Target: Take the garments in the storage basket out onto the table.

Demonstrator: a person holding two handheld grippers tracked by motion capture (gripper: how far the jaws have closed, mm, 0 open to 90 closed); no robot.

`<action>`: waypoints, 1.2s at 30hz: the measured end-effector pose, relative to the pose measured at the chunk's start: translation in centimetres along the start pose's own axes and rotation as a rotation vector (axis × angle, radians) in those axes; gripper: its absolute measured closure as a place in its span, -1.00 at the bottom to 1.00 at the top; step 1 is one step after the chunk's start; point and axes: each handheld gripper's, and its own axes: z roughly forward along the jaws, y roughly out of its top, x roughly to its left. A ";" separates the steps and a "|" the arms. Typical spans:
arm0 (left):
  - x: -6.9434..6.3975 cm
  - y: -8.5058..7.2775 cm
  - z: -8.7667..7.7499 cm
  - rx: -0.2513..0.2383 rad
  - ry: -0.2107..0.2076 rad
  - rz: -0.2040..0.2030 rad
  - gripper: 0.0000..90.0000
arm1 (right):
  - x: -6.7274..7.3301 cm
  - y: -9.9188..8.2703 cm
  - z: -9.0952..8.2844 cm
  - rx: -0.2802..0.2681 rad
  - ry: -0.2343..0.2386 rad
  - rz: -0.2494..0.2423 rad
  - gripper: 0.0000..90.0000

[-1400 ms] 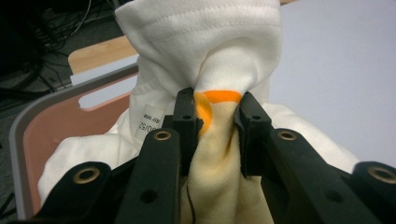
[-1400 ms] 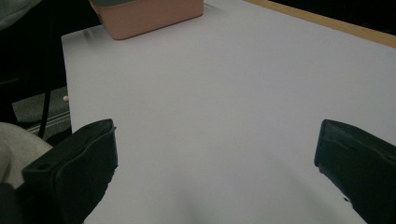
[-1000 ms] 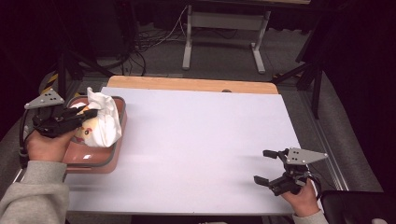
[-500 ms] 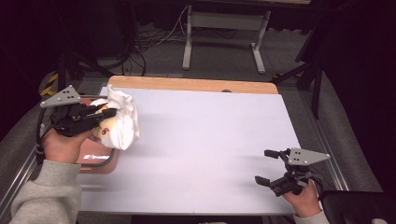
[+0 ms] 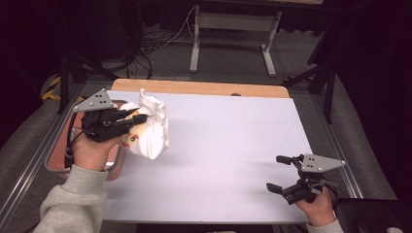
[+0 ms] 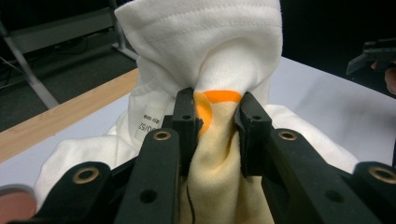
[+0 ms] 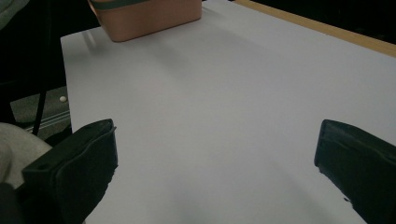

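Left hand-held gripper is closed on a white garment, and its two black jaws pinch a fold of the cloth where a pale yellow part and an orange patch meet, as the left gripper view shows clearly. A small white label with dark print sits on the cloth just beside the left jaw in that view. From the high view, the garment hangs bunched from the jaws above the left part of the white desk, at the edge of a brownish-pink basket that stands at the desk's left side. The person's left hand in a grey sleeve holds this gripper.

Right hand-held gripper is open, with its jaws wide apart and nothing between them. It is low over the near right corner of the desk, well apart from the garment. In the right gripper view the basket appears at the far end of the white surface.
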 end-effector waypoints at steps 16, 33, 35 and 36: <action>-2.9 0.6 5.1 0.000 -0.088 0.036 0.64 | -0.1 0.0 -0.6 -0.010 -0.010 0.001 -1.00; -4.3 -0.9 10.7 0.034 -0.104 0.034 0.64 | -0.2 -0.2 -0.7 -0.009 -0.009 0.004 -1.00; -4.4 -1.1 11.4 0.034 -0.106 0.027 0.64 | -0.3 -0.2 -0.7 -0.008 -0.011 0.004 -1.00; -4.5 -1.2 11.7 0.033 -0.108 0.022 0.64 | -0.3 -0.2 -0.7 -0.007 -0.010 0.005 -1.00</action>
